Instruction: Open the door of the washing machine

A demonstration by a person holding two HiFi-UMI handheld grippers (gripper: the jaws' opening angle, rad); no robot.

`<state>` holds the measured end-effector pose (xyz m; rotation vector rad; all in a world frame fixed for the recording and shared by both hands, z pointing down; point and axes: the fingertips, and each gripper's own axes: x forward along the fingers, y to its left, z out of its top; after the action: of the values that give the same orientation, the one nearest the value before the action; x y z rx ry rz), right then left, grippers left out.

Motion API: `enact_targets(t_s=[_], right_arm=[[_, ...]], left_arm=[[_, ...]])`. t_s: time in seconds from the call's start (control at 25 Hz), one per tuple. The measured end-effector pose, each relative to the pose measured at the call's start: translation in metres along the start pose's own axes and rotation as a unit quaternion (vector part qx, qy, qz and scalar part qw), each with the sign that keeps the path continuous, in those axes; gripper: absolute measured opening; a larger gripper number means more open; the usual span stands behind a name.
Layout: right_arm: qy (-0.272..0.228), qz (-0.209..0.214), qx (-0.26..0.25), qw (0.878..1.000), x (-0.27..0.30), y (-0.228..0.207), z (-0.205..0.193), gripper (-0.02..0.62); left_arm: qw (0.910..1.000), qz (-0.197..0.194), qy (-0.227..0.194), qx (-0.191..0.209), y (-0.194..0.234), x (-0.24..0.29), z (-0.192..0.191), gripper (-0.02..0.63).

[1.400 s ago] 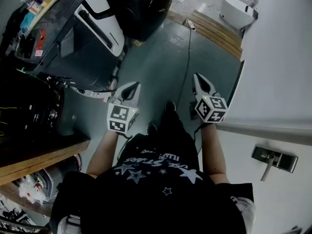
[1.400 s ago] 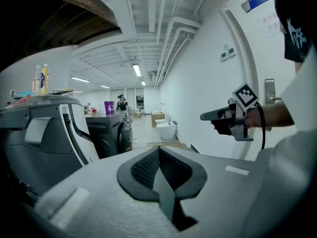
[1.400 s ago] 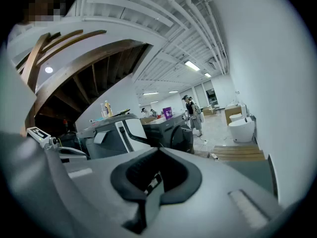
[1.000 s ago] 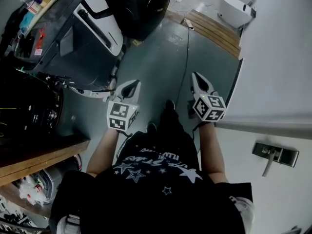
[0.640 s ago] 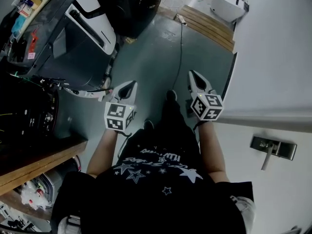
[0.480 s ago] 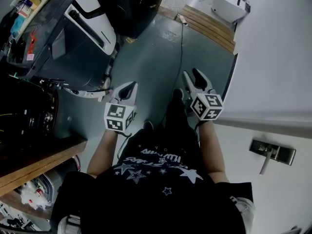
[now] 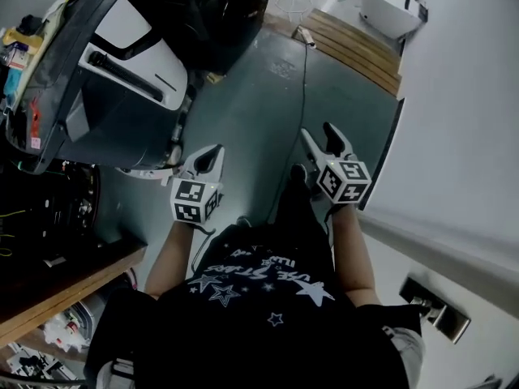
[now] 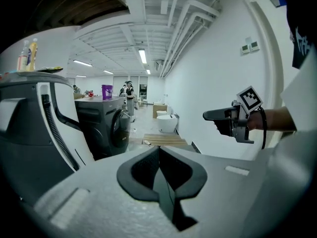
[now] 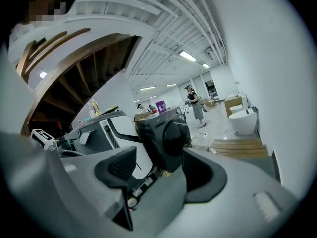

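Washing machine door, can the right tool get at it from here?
Probably not yet: the right tool, jaws opening and empty, is held well short of the washing machine door, though open floor lies between.

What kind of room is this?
Probably a big workshop or test hall, not a home: a dark washing machine stands on the bare floor, what looks like a white toilet sits near a wooden pallet, and open pipes run overhead.
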<state>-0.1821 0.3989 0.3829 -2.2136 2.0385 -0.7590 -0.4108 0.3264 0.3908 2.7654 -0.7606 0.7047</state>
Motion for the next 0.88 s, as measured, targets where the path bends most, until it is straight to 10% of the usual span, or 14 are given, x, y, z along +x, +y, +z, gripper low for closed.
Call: enact_targets(t_s=[0.4,0.88], right_arm=[[0.004,0.021,0.043,0.999,0.088,-0.175,0.094,0.293],[0.037,0.033,0.038,0.998,0.159,-0.25,0.118,0.293]], left_arm=[[0.9991,0.03,0.012,0.027,-0.012,0.173,0.103,0.011],[0.9987,0.048,0.009,-0.014,0.002,0.286,0.152,0.011]])
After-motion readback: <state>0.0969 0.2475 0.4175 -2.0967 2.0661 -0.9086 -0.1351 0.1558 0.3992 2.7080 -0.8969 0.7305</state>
